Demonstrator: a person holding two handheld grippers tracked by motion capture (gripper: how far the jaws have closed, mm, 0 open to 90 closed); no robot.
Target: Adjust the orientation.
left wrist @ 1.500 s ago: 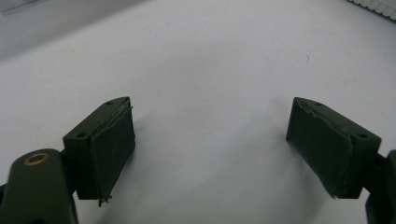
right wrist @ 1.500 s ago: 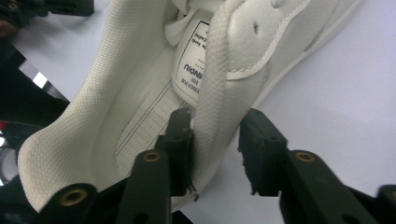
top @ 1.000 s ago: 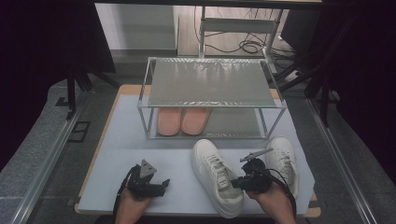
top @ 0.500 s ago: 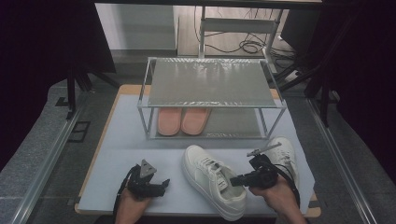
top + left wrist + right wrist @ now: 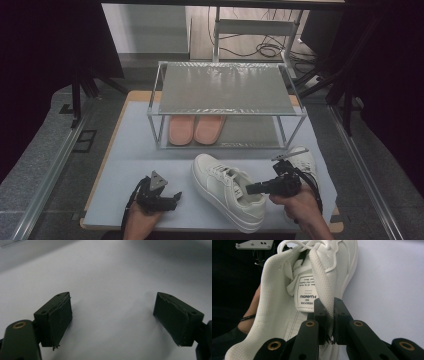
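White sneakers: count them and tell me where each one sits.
2. One white sneaker lies mid-table at the front, its collar pinched in the right tongs. The other white sneaker sits behind the right hand, partly hidden. More could be hidden behind the hand.

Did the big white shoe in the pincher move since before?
Yes. The white sneaker, pinched by the right gripper, has swung: its toe moved leftward, away from the shoe rack's right leg.
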